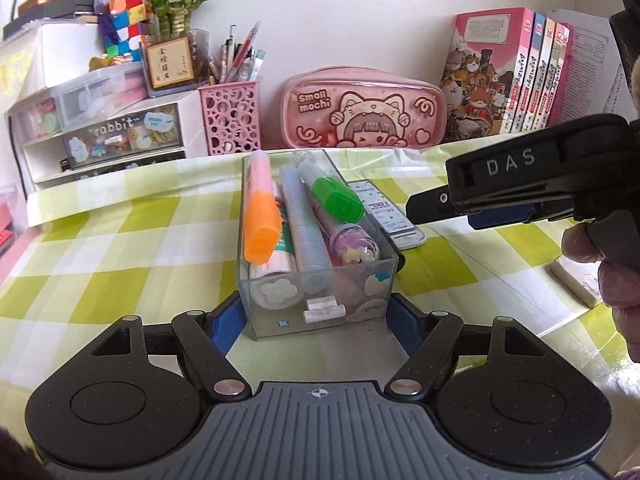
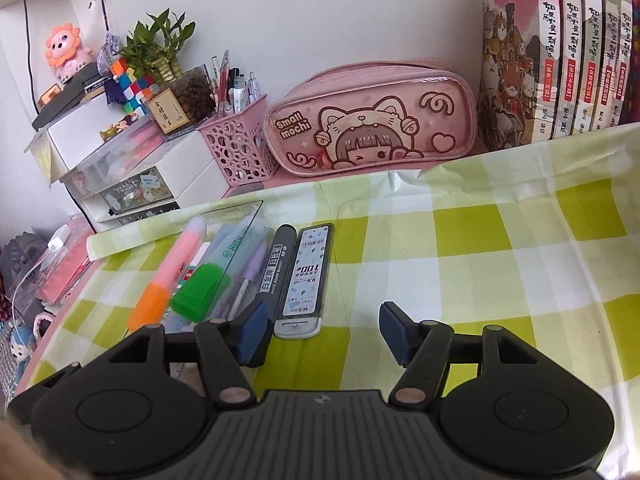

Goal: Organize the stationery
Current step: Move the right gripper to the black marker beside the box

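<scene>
The left tongs (image 1: pixel 318 320) hold the clear box (image 1: pixel 316 280) of highlighters; beside the box, a black marker (image 2: pixel 272 268) and lead case (image 2: pixel 306 276) wait before the wide, empty right tongs (image 2: pixel 324 332).

pencil case (image 2: pixel 372 120): "Small mochi", on the pink front, at the back edge of the checked tablecloth
drawer unit (image 1: pixel 120 140): "rabbit", on a clear drawer front, far left
right gripper (image 1: pixel 510 158): "DAS", raised letters on its black side
lead refill case (image 2: pixel 306 276): "100" and "0.5", seen upside down
highlighter (image 2: pixel 236 240): "HIGH", the rest hidden
black marker (image 2: pixel 274 264): Chinese characters on a white band, perhaps "白金牌"
books (image 2: pixel 576 40): Chinese spine titles, one numbered "3"
</scene>
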Demonstrator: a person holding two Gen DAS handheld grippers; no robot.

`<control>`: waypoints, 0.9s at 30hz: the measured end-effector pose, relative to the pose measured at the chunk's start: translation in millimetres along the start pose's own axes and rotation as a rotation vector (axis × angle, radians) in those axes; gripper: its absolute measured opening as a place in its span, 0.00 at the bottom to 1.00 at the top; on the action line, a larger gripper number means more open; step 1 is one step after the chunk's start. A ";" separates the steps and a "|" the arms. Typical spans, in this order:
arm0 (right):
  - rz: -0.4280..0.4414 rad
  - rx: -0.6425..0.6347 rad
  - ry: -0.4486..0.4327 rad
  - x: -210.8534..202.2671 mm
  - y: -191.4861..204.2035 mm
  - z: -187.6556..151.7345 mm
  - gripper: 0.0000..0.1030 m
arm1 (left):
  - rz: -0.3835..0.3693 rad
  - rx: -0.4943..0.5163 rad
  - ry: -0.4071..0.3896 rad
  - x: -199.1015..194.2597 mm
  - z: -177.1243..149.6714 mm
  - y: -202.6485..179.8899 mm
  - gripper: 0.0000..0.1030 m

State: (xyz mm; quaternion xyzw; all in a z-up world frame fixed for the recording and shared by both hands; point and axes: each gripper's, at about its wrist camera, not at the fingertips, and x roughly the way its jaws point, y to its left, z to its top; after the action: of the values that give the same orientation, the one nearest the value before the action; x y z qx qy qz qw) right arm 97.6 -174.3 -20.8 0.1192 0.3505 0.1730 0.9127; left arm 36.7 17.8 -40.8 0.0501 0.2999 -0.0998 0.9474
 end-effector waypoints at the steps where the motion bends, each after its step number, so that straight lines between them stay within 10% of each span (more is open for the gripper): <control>1: 0.002 -0.013 0.000 1.5 2.7 -1.0 0.63 | 0.005 -0.009 0.004 -1.2 -0.2 2.3 0.71; 10: 0.001 -0.164 -0.021 11.7 31.5 -9.3 0.62 | 0.024 -0.050 -0.004 -1.1 -3.6 11.9 0.70; 20: -0.004 -0.227 -0.032 15.8 43.7 -11.2 0.18 | -0.024 -0.030 -0.009 -0.8 -4.1 11.9 0.70; 27: -0.045 -0.207 -0.010 7.4 35.1 -5.8 0.10 | -0.065 -0.005 -0.010 -1.3 -5.1 10.3 0.71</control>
State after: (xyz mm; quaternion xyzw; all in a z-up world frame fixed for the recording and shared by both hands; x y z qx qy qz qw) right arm 90.6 -138.7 -17.5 0.0173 0.3286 0.1870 0.9256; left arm 35.1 28.8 -43.8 0.0374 0.2969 -0.1298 0.9453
